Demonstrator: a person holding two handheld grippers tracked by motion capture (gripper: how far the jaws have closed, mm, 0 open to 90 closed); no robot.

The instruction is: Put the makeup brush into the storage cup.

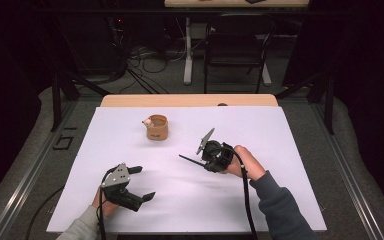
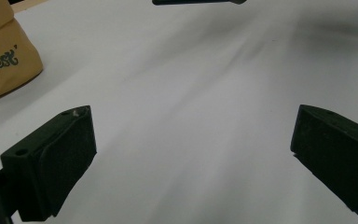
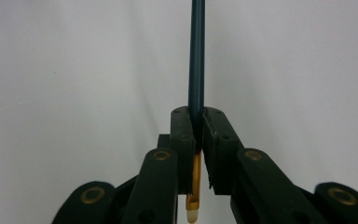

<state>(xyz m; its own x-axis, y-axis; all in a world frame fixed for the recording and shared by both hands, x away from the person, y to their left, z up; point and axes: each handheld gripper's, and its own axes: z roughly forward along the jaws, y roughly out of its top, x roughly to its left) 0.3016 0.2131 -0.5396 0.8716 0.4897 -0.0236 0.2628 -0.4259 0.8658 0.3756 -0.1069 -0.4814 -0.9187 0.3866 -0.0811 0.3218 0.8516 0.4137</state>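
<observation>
High view: the right tongs are clamped on a slim dark pen, which sticks out toward the left side of the tabletop, just above the white sheet, near the tabletop's middle. The right hand grips the tool from behind, in a dark grey sleeve.

Right gripper view: the pen is a thin, straight, dark blue-green shaft running up and out of frame. Its lower end, below the pinch, is a gold-coloured section with a pale whitish tip. The jaws of the right tongs are pressed together on the shaft, one on each side.

High view: a small tan, soft-sided cup-shaped container stands toward the far edge of the tabletop, left of centre. A small pale rounded object shows at its left rim; its nature cannot be determined. In the left gripper view the container carries printed lettering, partly cut off.

The left tongs sit near the near-left corner of the tabletop, jaws spread wide with nothing between them. In the left gripper view the left tongs show bare white surface between the two black pads, and the tip of the pen shows at the top edge.
</observation>
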